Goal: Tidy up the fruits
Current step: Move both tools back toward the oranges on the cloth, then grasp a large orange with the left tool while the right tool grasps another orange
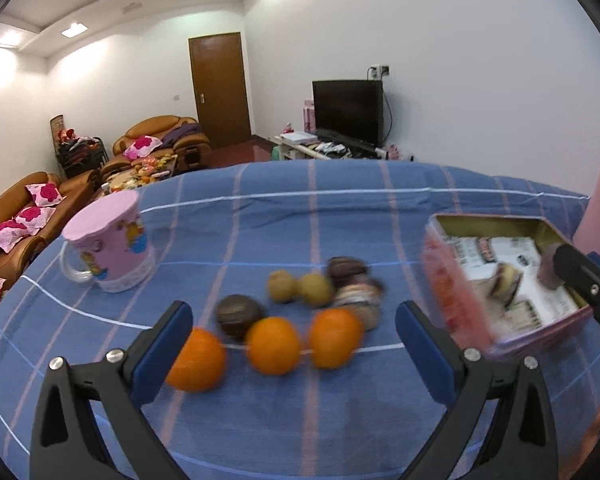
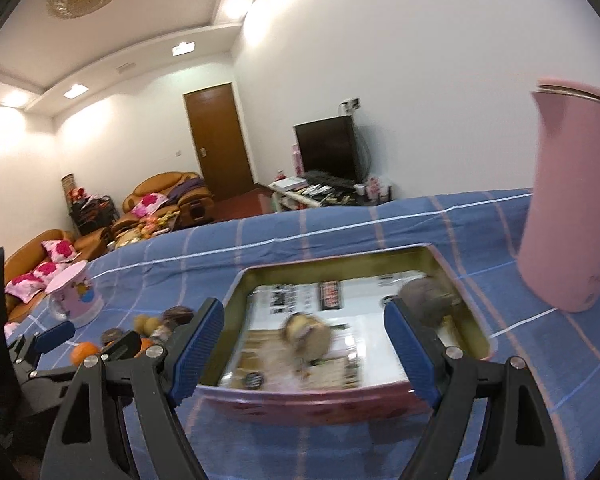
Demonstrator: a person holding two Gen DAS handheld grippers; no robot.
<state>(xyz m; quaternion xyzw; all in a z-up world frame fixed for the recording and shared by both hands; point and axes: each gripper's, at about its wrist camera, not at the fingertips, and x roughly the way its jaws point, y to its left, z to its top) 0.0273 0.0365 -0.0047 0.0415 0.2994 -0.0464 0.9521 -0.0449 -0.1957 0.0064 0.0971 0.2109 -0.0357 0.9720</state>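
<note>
Three oranges (image 1: 274, 344) lie in a row on the blue checked cloth. Behind them sit two small yellow-brown fruits (image 1: 296, 288) and several dark round fruits (image 1: 238, 316). My left gripper (image 1: 293, 316) hovers open just in front of the row, holding nothing. A pink tin box (image 2: 320, 404) stands to the right, lined with printed paper. It holds a brownish fruit (image 2: 306, 336) and a dark fruit (image 2: 424, 296). My right gripper (image 2: 304, 320) is open and empty over the tin's near wall. The picture is blurred by motion.
A pink mug (image 1: 112, 248) with a paper cover stands at the left of the cloth. A tall pink jug (image 2: 568, 200) stands right of the tin. The table's far edge (image 1: 340, 166) runs behind the fruit, with sofas, a door and a television beyond.
</note>
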